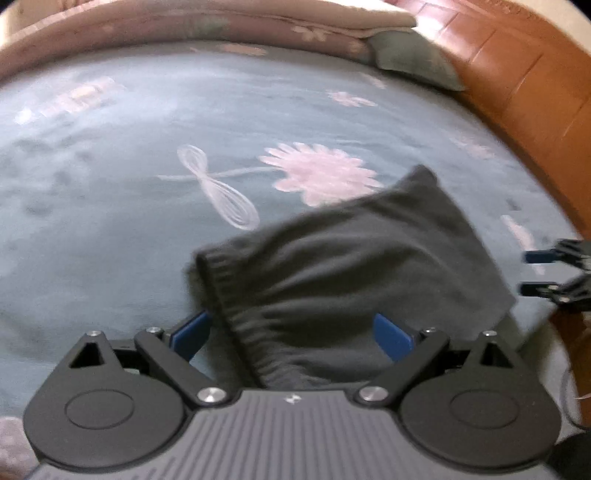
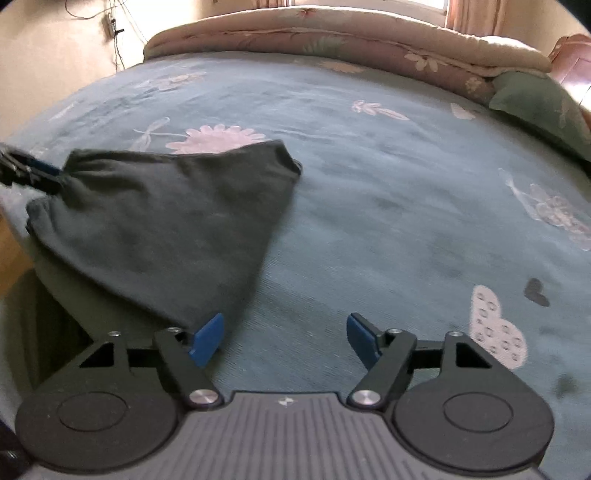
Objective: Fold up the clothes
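Observation:
A dark grey garment [image 1: 347, 266] with an elastic waistband lies folded on the blue flowered bed sheet [image 1: 147, 122]. My left gripper [image 1: 291, 332] is open, its blue pads either side of the waistband, which lies between them. In the right wrist view the garment [image 2: 166, 229] lies at the left, reaching over the bed's edge. My right gripper [image 2: 284, 336] is open and empty just right of the garment's near corner, its left pad [image 2: 208, 338] touching the cloth edge. The right gripper also shows in the left wrist view [image 1: 543, 271], the left one in the right wrist view [image 2: 33, 171].
A rolled pink flowered quilt [image 2: 332, 40] and a green pillow [image 2: 535, 103] lie along the bed's far side. A wooden headboard [image 1: 517, 66] stands at the right. Wall and cables [image 2: 110, 26] are at the far left. The sheet [image 2: 406, 221] spreads to the right.

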### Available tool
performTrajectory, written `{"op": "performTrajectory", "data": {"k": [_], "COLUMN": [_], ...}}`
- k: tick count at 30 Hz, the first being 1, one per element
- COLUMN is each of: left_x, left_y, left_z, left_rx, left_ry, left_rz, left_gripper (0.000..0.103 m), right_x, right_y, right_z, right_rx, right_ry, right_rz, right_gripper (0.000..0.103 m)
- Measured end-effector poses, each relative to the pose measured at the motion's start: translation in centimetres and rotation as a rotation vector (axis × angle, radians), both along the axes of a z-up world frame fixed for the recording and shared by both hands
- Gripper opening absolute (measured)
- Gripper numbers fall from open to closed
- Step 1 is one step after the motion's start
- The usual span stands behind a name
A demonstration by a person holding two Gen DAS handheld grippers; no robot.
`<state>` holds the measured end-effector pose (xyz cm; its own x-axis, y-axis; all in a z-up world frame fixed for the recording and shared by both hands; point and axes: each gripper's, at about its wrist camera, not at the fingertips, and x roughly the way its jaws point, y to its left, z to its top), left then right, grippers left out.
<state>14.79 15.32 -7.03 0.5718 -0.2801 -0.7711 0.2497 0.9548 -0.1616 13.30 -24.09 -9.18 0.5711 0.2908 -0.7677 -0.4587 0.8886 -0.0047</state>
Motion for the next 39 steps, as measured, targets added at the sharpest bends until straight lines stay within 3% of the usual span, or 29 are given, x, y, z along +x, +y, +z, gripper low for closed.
{"op": "performTrajectory", "data": {"k": [5, 9, 14, 17, 19, 22, 27, 39], "left_x": [0.7, 1.7, 2.9, 2.6, 2.8, 3.0, 2.7, 3.3], "left_y": [-4.5, -9.1, -8.4, -6.7, -6.1, -5.1, -3.8, -4.6], "left_z": [2.3, 1.4, -2.9, -2.8, -2.2, -2.8, -3.1, -3.2], "left_rx": [-0.011, -0.008, -0.047, -0.125, -0.119, -0.114, -0.187, -0.136], "left_ry": [-0.073, -0.081, 0.078, 0.065, 0.060, 0.070, 0.059, 0.064], "left_rz": [-0.135, -0.224, -0.153, -0.130, -0.085, -0.057, -0.036, -0.087], "left_gripper": [0.096, 0.096, 0.095, 0.096, 0.096, 0.097, 0.099, 0.102], "right_x": [0.2, 0.4, 1.1, 3.2, 5.2, 8.4, 12.0, 18.5], "right_y": [-0.3, 1.4, 3.4, 3.7, 3.7, 3.7, 4.6, 5.0], "right_z": [0.8, 0.6, 0.9, 2.0, 2.4, 1.7, -0.1, -2.4], "right_rx": [0.079, 0.138, 0.163, 0.218, 0.274, 0.351, 0.387, 0.474], "right_ry": [-0.037, -0.034, -0.037, -0.051, -0.021, 0.029, 0.066, 0.068], "right_rz": [-0.032, 0.004, 0.077, 0.088, 0.086, 0.066, 0.026, -0.045], "right_gripper": [0.083, 0.083, 0.083, 0.084, 0.086, 0.086, 0.086, 0.093]}}
